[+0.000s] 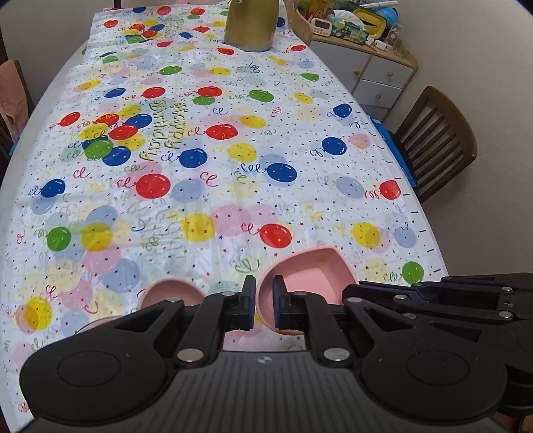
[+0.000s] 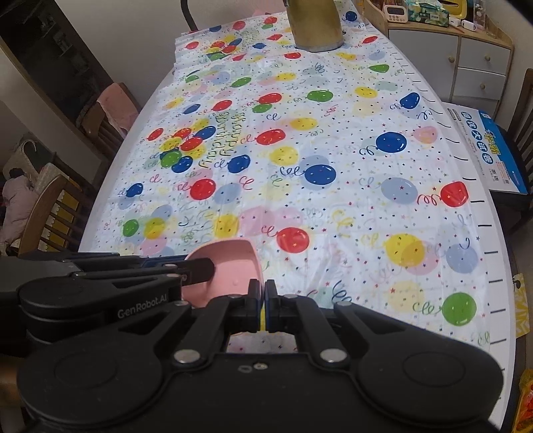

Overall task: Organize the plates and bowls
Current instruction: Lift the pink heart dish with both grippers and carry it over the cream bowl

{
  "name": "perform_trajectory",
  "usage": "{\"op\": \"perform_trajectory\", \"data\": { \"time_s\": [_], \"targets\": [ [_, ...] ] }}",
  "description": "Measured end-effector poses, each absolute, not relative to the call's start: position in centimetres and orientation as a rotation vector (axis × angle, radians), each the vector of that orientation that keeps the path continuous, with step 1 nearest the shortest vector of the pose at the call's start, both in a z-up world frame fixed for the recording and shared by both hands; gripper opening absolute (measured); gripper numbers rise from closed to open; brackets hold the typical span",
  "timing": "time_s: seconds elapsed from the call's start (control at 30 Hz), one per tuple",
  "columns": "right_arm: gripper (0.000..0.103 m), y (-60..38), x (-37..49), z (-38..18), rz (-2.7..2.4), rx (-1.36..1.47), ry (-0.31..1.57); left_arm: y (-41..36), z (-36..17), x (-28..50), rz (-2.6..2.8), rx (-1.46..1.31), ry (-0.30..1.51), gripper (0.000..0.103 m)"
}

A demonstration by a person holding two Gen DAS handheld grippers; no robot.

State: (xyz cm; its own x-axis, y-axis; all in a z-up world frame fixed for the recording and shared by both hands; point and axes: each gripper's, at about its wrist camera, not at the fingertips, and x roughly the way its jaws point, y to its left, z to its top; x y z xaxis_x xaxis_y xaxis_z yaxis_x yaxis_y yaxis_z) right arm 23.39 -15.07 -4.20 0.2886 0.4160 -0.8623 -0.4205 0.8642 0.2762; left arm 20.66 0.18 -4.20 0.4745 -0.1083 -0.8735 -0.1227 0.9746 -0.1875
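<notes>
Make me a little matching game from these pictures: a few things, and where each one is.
Things:
1. pink bowl
2. gold jug
3. wooden chair
4. blue box

Places:
a. far end of the table
b. beside the table's right edge
c. pinched by the left tongs
d. lying on a chair seat

Pairs: 1-c, 2-a, 3-b, 4-d
</notes>
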Motion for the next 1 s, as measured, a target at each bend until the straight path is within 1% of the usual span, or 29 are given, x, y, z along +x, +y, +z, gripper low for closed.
{"op": "perform_trajectory", "data": {
  "time_s": [0.33,0.63,0.8,1.0],
  "targets": [
    [0.002,-13.4,18.9,-2.5,0.584,-0.016,1.143,2.3,-3.2,16.3,0.023,-0.239,1.086,0.010],
    [0.002,-11.2,15.9,-2.6,0.613,-0.032,1.151,3.7,-3.2,14.0,0.036,-0.245,1.093,0.010],
    [0.002,-11.2,15.2,-2.5,0.609,-0.035,1.154,2.4,-2.9,13.6,-0.007,-0.237,1.097,0.010],
    [0.002,-14.1,14.6,-1.6,0.569,-0.022,1.149,-0.9,-2.6,14.0,-0.087,-0.206,1.093,0.010]
  ]
}}
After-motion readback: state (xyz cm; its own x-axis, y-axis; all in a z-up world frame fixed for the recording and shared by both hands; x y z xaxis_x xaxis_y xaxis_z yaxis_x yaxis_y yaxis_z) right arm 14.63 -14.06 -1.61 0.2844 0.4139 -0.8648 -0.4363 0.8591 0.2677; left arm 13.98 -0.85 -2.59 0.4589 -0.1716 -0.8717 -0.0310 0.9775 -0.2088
